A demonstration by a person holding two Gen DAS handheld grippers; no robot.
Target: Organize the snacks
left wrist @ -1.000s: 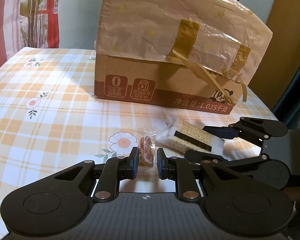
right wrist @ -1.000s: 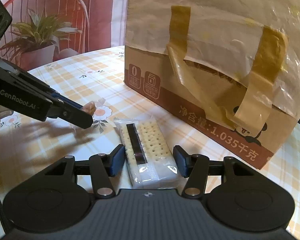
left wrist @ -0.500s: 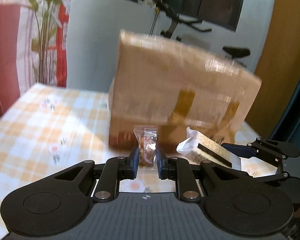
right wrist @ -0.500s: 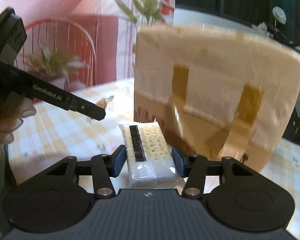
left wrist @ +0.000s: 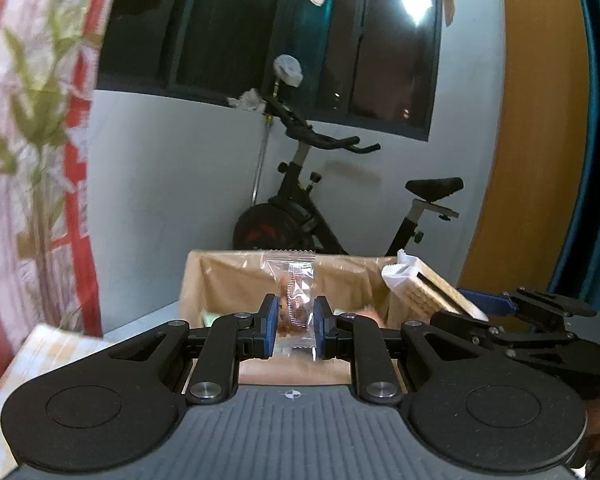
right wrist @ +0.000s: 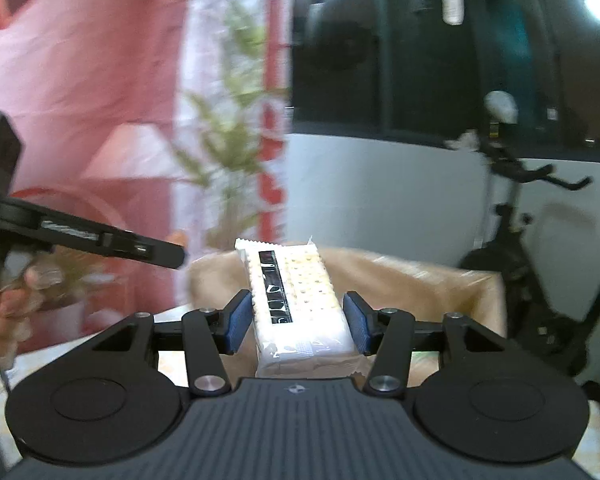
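Note:
My left gripper (left wrist: 294, 326) is shut on a small clear packet with a brown snack (left wrist: 294, 300) and holds it upright, level with the open top of the cardboard box (left wrist: 228, 280). My right gripper (right wrist: 298, 324) is shut on a clear-wrapped cracker pack (right wrist: 296, 300) and holds it just before the same box (right wrist: 420, 284). In the left wrist view the right gripper (left wrist: 464, 300) with the cracker pack (left wrist: 424, 288) hangs at the box's right rim. In the right wrist view the left gripper's finger (right wrist: 112, 242) reaches in from the left.
An exercise bike (left wrist: 340, 200) stands behind the box against a white wall under a dark window. A red and white curtain with plant print (left wrist: 32, 160) hangs at the left. The checked tablecloth (left wrist: 44, 356) shows at the lower left.
Both grippers have risen from the table with their snacks, from in front of the box's side to the height of its open top. The box's inside is now in view.

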